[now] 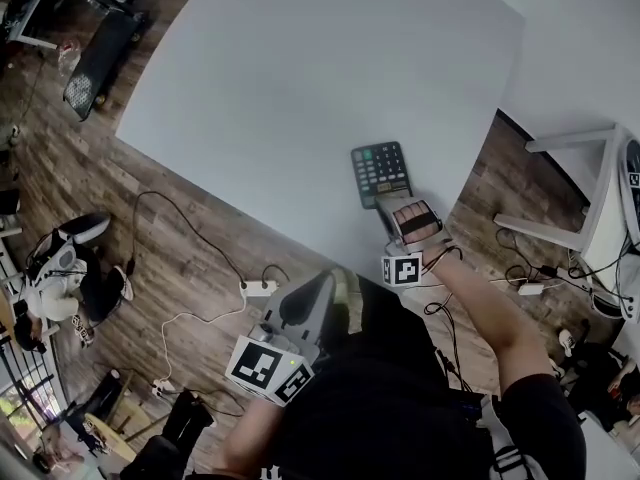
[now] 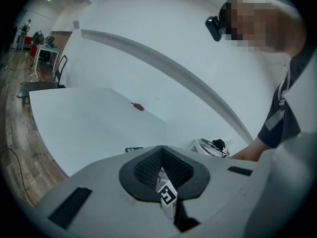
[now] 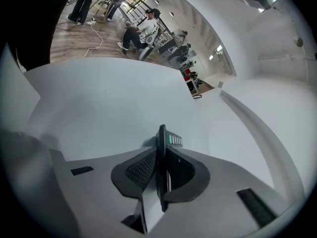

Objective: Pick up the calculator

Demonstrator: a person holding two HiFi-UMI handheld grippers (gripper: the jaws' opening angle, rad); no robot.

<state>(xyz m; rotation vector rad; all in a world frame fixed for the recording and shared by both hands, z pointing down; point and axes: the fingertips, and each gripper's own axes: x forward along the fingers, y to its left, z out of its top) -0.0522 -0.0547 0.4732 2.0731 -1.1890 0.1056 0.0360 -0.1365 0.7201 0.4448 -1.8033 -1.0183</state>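
A dark calculator (image 1: 380, 171) with green and grey keys lies keys-up over the near right part of the white table (image 1: 300, 78). My right gripper (image 1: 386, 206) is shut on its near end. In the right gripper view the calculator (image 3: 173, 140) shows edge-on, clamped between the two pads of the right gripper (image 3: 162, 152). Whether it rests on the table I cannot tell. My left gripper (image 1: 320, 286) hangs below the table's near edge, off the table. Its jaws are together on nothing in the left gripper view (image 2: 162, 150). A sliver of the calculator (image 2: 133, 149) peeks over them.
A small red object (image 2: 137, 106) lies at the table's far side. Cables and a power strip (image 1: 262, 288) run over the wooden floor. A white frame (image 1: 575, 183) stands to the right. A seated person (image 1: 60, 268) is at the left, and a black chair (image 1: 100, 53) by the table's far left.
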